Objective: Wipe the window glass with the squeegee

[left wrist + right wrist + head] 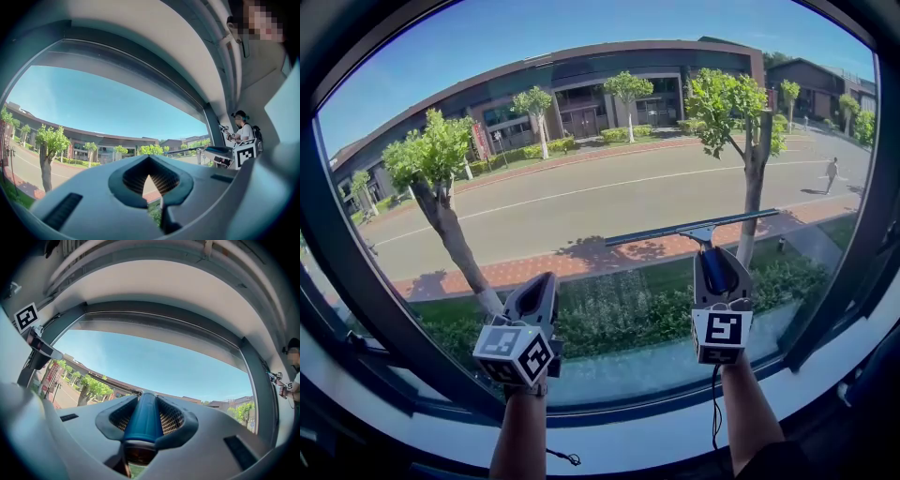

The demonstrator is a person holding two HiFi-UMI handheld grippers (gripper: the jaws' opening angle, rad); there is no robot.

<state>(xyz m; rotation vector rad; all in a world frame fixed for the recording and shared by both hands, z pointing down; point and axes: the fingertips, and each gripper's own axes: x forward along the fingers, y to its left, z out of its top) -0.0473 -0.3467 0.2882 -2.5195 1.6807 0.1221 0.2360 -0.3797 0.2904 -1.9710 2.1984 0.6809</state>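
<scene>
Big window glass (581, 141) fills the head view, dark frame (356, 281) around it. No suds, streaks or wiped band show, so cleaned area can't be read off; judged mid-wipe, with the pane below the blade likely left to do. Squeegee (694, 229) blade lies roughly level across the right-centre of the glass, about mid-height, apparently on it. Right gripper (713, 267) is clamped on the squeegee's blue handle (142, 416), pointing up. Left gripper (536, 292) is closed on nothing, held low, well left of the blade.

No lettering can be read; the red street sign (479, 141) is too small
</scene>
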